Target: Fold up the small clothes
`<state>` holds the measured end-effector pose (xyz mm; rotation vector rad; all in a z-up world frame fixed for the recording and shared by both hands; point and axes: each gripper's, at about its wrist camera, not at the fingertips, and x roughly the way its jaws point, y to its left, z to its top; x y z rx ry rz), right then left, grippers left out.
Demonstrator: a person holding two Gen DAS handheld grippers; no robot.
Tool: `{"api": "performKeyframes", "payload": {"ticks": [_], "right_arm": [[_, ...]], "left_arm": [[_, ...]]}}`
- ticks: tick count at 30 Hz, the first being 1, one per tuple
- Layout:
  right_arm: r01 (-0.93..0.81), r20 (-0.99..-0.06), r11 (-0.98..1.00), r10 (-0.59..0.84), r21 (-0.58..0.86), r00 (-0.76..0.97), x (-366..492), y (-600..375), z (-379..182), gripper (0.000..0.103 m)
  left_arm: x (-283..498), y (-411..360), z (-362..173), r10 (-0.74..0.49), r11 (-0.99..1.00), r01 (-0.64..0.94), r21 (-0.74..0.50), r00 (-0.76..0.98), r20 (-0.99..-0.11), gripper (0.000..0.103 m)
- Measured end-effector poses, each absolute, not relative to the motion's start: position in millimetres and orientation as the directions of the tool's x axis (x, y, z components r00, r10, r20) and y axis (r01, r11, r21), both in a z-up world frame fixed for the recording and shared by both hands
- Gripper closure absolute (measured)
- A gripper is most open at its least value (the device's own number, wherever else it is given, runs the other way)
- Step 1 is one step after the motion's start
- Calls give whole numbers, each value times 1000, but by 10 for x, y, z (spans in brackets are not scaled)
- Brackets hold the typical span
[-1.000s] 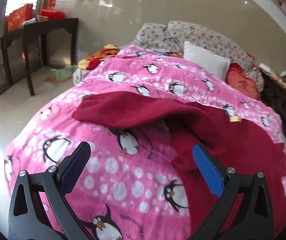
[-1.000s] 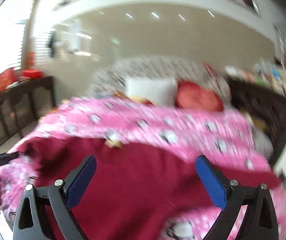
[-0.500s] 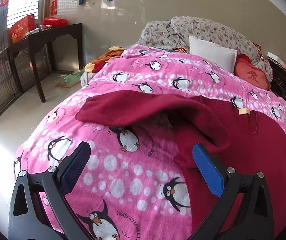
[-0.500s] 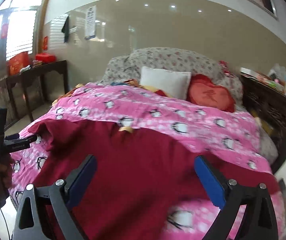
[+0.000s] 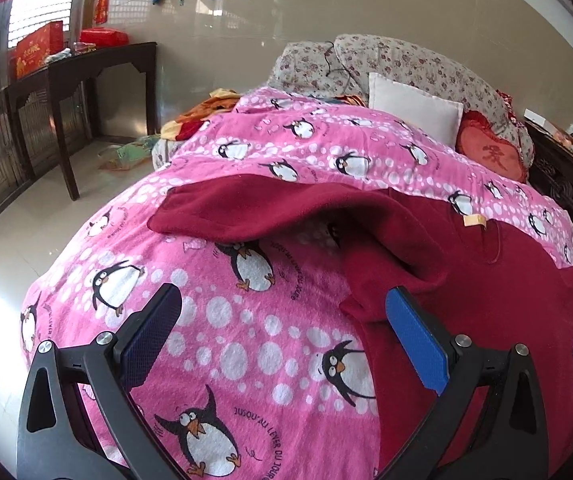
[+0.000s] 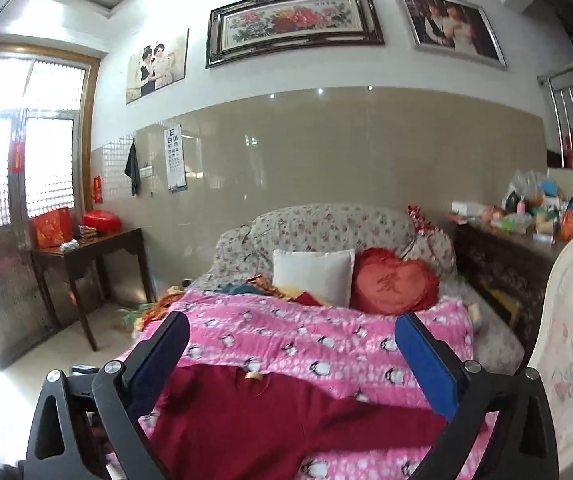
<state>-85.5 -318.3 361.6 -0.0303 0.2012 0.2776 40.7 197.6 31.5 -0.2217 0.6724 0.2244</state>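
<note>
You hold two grippers above a bed covered by a pink penguin blanket. One dark red garment lies spread on the blanket's near half, toward its right edge. It looks like a long-sleeved top, neck label facing the pillows, and it is not yet folded.

Your left gripper hangs over the blanket's near left area with its jaws spread wide and nothing between them. Its right blue pad sits just above the garment's left side seam. One sleeve stretches away toward the left edge of the bed, partly lifted so that a hollow shows beneath it.

Your right gripper is raised higher and points toward the headboard, jaws also wide and empty, with the garment low in its view.

The step in hand appears to be the very start: the top is laid out and no fold has been made. The next move likely calls for lowering the left gripper to pinch the sleeve near its cuff and bringing it across the body. The right gripper would need to drop to steady or take the other side. The fleece looks thick, so a shallow pinch may slip.

Counted: one garment, two grippers, one white pillow, one red heart cushion, one dark side table.
</note>
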Motion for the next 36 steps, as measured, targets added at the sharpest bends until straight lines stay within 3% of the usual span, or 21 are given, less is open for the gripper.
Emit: {"api": "performKeyframes", "payload": {"ticks": [2, 9, 13, 16, 18, 28, 32, 33, 36], "right_arm": [[-268, -230, 963, 257, -16, 939, -635, -3057, 3357, 1], [-264, -433, 963, 216, -53, 875, 661, -2644, 1633, 2], [-218, -561, 976, 175, -10, 809, 1334, -2685, 735, 7], [-188, -625, 981, 181, 56, 759, 1591, -2800, 304, 11], [-170, -661, 977, 214, 131, 719, 1727, -2907, 198, 18], [-120, -608, 937, 308, 329, 732, 1718, -3230, 183, 18], [-118, -610, 940, 300, 321, 733, 1706, -3233, 175, 18], [-116, -611, 941, 297, 319, 734, 1699, -3232, 175, 18], [-112, -614, 943, 292, 315, 733, 1706, -3227, 173, 18]], "left_arm": [[415, 2003, 269, 127, 956, -267, -122, 752, -647, 0], [458, 2202, 98, 58, 960, -221, -170, 754, -655, 1], [547, 2405, 111, 10, 939, -227, -260, 771, -637, 1], [648, 2602, 135, -88, 890, -209, -406, 794, -602, 1], [782, 2700, 106, -161, 847, -197, -494, 791, -591, 1], [1224, 3187, 31, -299, 652, -219, -726, 806, -511, 1], [1247, 3508, -98, -244, 567, -302, -766, 827, -506, 2], [1257, 3536, -144, -245, 551, -315, -773, 824, -511, 9], [1232, 3494, -147, -210, 574, -342, -744, 817, -538, 16]]}}
